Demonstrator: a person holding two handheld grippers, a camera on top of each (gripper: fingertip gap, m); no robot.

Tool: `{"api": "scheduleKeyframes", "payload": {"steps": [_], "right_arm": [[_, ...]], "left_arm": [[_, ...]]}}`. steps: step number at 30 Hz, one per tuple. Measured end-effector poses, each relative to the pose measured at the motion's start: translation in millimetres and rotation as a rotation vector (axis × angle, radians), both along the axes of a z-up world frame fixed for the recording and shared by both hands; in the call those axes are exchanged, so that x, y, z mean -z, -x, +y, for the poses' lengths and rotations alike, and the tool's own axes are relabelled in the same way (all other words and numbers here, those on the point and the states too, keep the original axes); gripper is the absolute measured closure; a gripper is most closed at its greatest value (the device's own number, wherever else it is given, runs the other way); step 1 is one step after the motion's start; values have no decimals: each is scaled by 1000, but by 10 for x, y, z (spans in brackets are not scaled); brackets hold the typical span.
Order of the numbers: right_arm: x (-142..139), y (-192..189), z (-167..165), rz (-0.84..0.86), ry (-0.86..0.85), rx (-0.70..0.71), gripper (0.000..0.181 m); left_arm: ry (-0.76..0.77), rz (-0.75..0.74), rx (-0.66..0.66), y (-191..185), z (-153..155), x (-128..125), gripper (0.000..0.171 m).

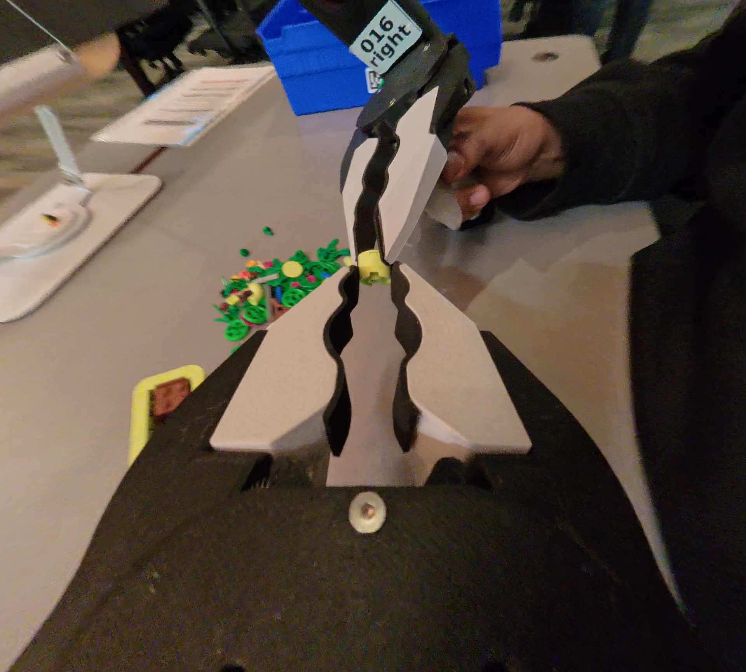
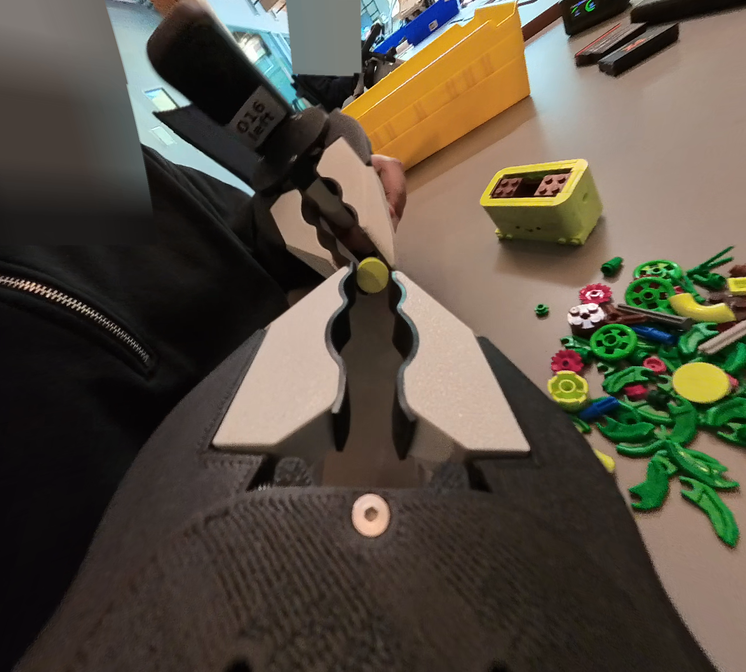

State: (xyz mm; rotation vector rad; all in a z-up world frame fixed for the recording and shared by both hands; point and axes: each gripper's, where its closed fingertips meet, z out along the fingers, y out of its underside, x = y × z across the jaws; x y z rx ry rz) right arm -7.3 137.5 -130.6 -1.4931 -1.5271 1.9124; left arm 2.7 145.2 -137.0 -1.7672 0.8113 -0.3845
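Note:
A small yellow-green round toy piece (image 1: 372, 265) hangs above the grey table (image 1: 202, 208), pinched from two sides. My left gripper (image 1: 374, 272) closes on it from below in the left wrist view. My right gripper (image 1: 372, 252) comes down from above with its fingers nearly together on the same piece. In the right wrist view the piece (image 2: 372, 276) shows its flat round face between the right gripper's (image 2: 371, 275) tips, and the left gripper (image 2: 363, 257) meets it from the upper left. A hand (image 1: 500, 156) holds the right gripper.
A pile of green leaves, wheels and small coloured pieces (image 2: 666, 370) lies on the table, also seen in the left wrist view (image 1: 274, 289). A yellow-green box with brown bricks (image 2: 541, 204) stands behind it. A yellow bin (image 2: 444, 87), blue bin (image 1: 323, 59), white stand base (image 1: 60, 240) and paper sheet (image 1: 189, 103) sit farther off. Both grippers' tips are close together, under 4 cm apart.

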Motion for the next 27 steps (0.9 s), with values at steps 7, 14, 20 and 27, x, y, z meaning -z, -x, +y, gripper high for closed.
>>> {"api": "scheduleKeyframes", "payload": {"steps": [7,14,20,27], "right_arm": [[51,-48,-90,-6,-74,-66,168],[-150,-174,216,100,-39,11,168],[162,-66,354,-51,-281,142,167],[566,-51,885,-301,-686,440,168]], "left_arm": [[228,-212,105,-40,-101,43,159],[398,-474,209,21,-191,-15,160],[306,-345,137,71,-114,44,159],[178,-23,-53,224,108,345,159]]}}
